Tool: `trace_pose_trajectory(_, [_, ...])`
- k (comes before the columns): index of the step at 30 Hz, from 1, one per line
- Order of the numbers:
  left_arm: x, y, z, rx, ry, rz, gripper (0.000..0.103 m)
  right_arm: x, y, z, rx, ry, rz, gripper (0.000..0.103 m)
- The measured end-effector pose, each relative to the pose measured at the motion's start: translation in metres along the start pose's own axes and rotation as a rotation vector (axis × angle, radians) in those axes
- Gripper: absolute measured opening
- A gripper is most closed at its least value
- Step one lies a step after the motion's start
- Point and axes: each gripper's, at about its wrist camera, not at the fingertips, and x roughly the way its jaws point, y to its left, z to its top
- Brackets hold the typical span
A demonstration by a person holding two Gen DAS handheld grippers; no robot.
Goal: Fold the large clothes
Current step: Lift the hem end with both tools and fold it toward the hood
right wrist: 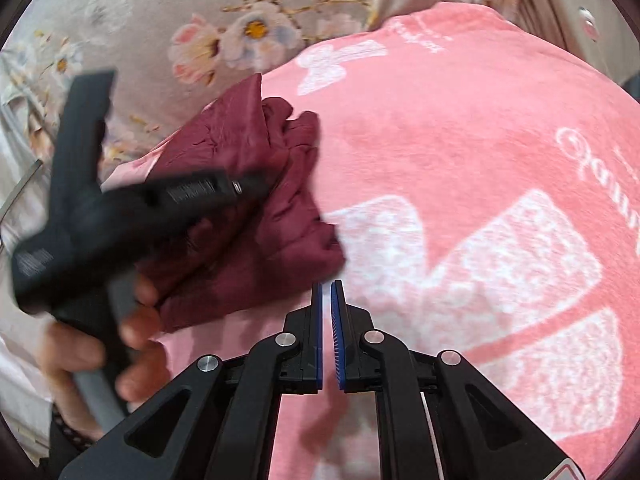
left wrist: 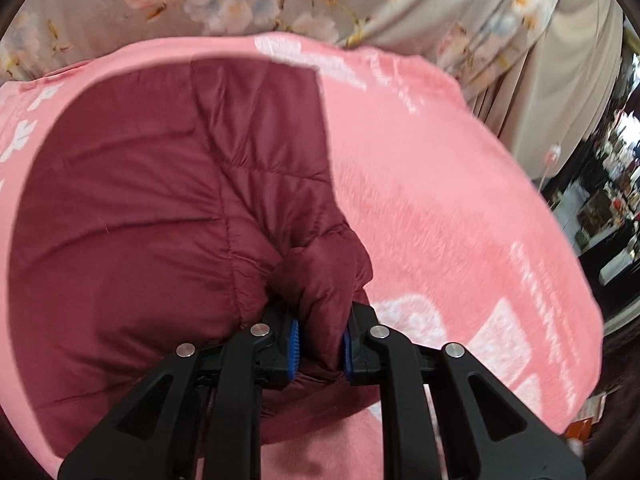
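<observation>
The maroon quilted jacket [left wrist: 160, 208] is puffy, stitched in panels and creased, and lies on a pink blanket [left wrist: 440, 200] printed with white shapes and lettering. In the left wrist view it fills the left and middle of the scene, its stitched seams fanning out from a bunched fold near the camera. The left gripper [left wrist: 319, 340] is clamped on that fold, the blue pads pressing thick fabric from both sides.

The right wrist view shows the jacket [right wrist: 256, 208] from the side, as a crumpled heap at the left of the blanket [right wrist: 460, 152]. The right gripper [right wrist: 326, 332] has its pads nearly together with only a thin slit between them and nothing in it, held over bare blanket just right of the jacket's near edge. Only this view shows the left gripper's black body and the person's left hand [right wrist: 100, 344] around its grey handle. A floral bedsheet [right wrist: 160, 12] lies at the far side.
</observation>
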Motion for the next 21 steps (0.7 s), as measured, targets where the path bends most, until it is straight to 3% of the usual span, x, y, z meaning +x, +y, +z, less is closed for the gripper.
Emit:
trace_pose_trajectory(2, [0.0, -0.003, -0.002, 0.019, 0.015, 0.002, 0.02, 0.002, -0.002, 0.004, 0.009, 0.001, -0.002, 0.01])
trace_pose_trajectory(5, [-0.021, 0.004, 0.004, -0.008, 0.039, -0.079, 0.038, -0.003, 0.004, 0.027, -0.001, -0.03, 0.005, 0.011])
trace_pose_trajectory(7, [-0.05, 0.015, 0.012, -0.049, -0.008, -0.158, 0.051, -0.013, 0.012, 0.045, -0.01, -0.071, 0.025, 0.012])
trace_pose_trajectory(9, [-0.087, 0.031, 0.024, -0.083, -0.107, -0.201, 0.068, -0.02, 0.021, 0.073, -0.004, -0.114, 0.069, 0.015])
trace_pose_trajectory(10, [-0.105, 0.041, 0.03, -0.1, -0.157, -0.202, 0.07, -0.023, 0.027, 0.085, 0.003, -0.127, 0.089, 0.026])
trace_pose_trajectory(11, [-0.124, 0.053, 0.038, -0.124, -0.213, -0.183, 0.073, -0.024, 0.035, 0.097, 0.011, -0.141, 0.11, 0.044])
trace_pose_trajectory(13, [-0.15, 0.081, 0.057, -0.174, -0.292, -0.086, 0.077, -0.018, 0.057, 0.128, 0.03, -0.169, 0.149, 0.065])
trace_pose_trajectory(14, [-0.157, 0.094, 0.066, -0.198, -0.312, -0.023, 0.077, -0.009, 0.07, 0.144, 0.03, -0.167, 0.157, 0.07])
trace_pose_trajectory(17, [-0.155, 0.13, 0.089, -0.268, -0.309, 0.103, 0.077, 0.026, 0.102, 0.179, 0.052, -0.095, 0.157, 0.072])
trace_pose_trajectory(21, [-0.134, 0.167, 0.105, -0.312, -0.263, 0.176, 0.077, 0.086, 0.117, 0.2, 0.106, 0.023, 0.106, 0.072])
